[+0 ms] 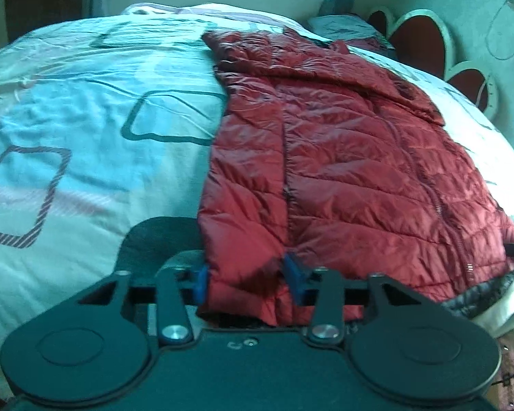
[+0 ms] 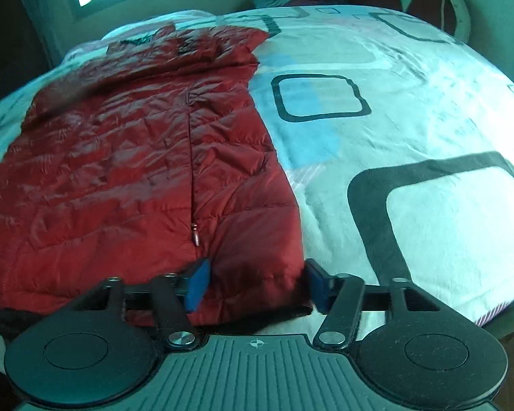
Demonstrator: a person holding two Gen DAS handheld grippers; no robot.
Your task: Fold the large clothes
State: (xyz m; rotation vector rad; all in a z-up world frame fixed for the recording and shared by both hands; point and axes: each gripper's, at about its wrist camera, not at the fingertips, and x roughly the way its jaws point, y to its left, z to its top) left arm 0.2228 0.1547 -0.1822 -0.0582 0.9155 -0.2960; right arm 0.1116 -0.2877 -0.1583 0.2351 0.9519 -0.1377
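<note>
Each hand-held gripper, left [image 1: 246,282] and right [image 2: 255,284], pinches the red jacket's [image 1: 342,157] near hem; the bed [image 2: 411,109] beside it lies bare.

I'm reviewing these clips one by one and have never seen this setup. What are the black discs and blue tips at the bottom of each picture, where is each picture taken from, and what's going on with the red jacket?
Each picture comes from a fisheye camera mounted on a hand-held gripper that a person carries, one in each hand, looking along its two fingers. The black discs and arms are the mechanism; the blue tips are the finger pads.

A red quilted jacket lies flat on a bed with a patterned cover.

The left hand-held gripper has the jacket's near hem at its left corner between its pads; the right hand-held gripper has the right corner. Both pairs of pads appear closed on the fabric.
</note>
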